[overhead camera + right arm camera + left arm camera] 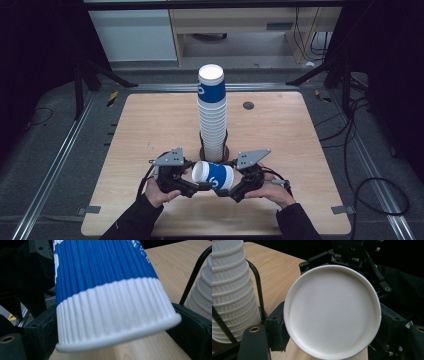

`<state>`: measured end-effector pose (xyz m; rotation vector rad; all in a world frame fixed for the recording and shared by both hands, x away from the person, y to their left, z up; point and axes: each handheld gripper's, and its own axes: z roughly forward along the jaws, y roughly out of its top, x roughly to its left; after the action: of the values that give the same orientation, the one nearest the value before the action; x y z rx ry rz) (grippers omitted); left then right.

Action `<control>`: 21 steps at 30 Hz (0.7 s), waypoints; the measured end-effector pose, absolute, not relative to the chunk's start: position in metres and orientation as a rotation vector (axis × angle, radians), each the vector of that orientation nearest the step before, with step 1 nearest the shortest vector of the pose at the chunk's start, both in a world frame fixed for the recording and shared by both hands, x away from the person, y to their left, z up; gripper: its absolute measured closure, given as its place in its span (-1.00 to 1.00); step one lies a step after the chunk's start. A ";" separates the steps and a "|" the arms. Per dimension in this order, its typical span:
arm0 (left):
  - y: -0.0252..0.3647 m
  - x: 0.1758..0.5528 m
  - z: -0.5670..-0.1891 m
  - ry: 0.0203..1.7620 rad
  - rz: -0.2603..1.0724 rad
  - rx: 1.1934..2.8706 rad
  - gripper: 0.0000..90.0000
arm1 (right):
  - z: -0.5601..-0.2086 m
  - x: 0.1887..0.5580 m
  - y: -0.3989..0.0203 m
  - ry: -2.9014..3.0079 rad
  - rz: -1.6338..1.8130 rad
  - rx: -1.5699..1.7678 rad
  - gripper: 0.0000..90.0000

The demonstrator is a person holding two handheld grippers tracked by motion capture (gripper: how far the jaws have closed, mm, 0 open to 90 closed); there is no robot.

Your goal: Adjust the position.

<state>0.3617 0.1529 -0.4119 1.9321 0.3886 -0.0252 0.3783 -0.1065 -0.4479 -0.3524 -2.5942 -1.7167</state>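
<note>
While held sideways above the table (150,125), blue-and-white paper cup (214,176) sits between both grippers, just in front of the cup stack (212,112). Left gripper (196,187), fingers clamped on the cup near its white rim end; seen in the left gripper view as black pads (277,331) pressed on either side of the white round end (332,312). Right gripper (224,192), fingers closed on the same cup at its blue end; in the right gripper view, ribbed wall (110,302) wedged between the two black jaws, rim lowest. Stack standing upright in a black wire holder (258,287) just beyond the fingertips, close to but apart from the held cup. Hands wrapped round both gripper handles, sleeves dark.
</note>
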 end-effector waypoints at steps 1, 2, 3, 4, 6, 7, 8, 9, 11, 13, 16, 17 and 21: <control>0.153 0.362 -0.412 0.386 -0.027 1.934 -0.43 | -0.448 0.378 -0.106 -2.593 -1.717 -0.346 -0.84; 0.152 0.362 -0.413 0.386 -0.028 1.936 -0.43 | -0.448 0.378 -0.106 -2.590 -1.717 -0.343 -0.83; 0.152 0.362 -0.413 0.386 -0.032 1.937 -0.43 | -0.449 0.378 -0.106 -2.588 -1.717 -0.340 -0.81; 0.152 0.362 -0.413 0.385 -0.035 1.937 -0.43 | -0.449 0.378 -0.106 -2.581 -1.722 -0.334 -0.79; 0.153 0.363 -0.413 0.388 -0.041 1.936 -0.43 | -0.450 0.377 -0.106 -2.565 -1.732 -0.317 -0.72; 0.153 0.363 -0.413 0.388 -0.045 1.936 -0.43 | -0.449 0.377 -0.106 -2.566 -1.735 -0.313 -0.71; 0.153 0.363 -0.413 0.389 -0.047 1.935 -0.43 | -0.449 0.377 -0.106 -2.566 -1.739 -0.309 -0.70; 0.153 0.364 -0.413 0.390 -0.050 1.933 -0.43 | -0.449 0.377 -0.106 -2.566 -1.739 -0.308 -0.69; 0.154 0.364 -0.414 0.392 -0.057 1.934 -0.43 | -0.450 0.377 -0.107 -2.561 -1.746 -0.305 -0.67; 0.154 0.365 -0.414 0.397 -0.063 1.933 -0.43 | -0.450 0.377 -0.107 -2.558 -1.746 -0.305 -0.67; 0.154 0.365 -0.413 0.403 -0.064 1.931 -0.44 | -0.450 0.377 -0.107 -2.555 -1.748 -0.306 -0.66; 0.154 0.365 -0.412 0.409 -0.065 1.932 -0.44 | -0.449 0.377 -0.108 -2.553 -1.753 -0.306 -0.65; 0.157 0.366 -0.409 0.417 -0.051 1.936 -0.50 | -0.448 0.378 -0.111 -2.553 -1.756 -0.323 -0.64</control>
<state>0.3657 0.1570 -0.4092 1.9357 0.4175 -0.0514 0.3780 -0.1111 -0.4476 -0.3231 -2.5530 -1.7563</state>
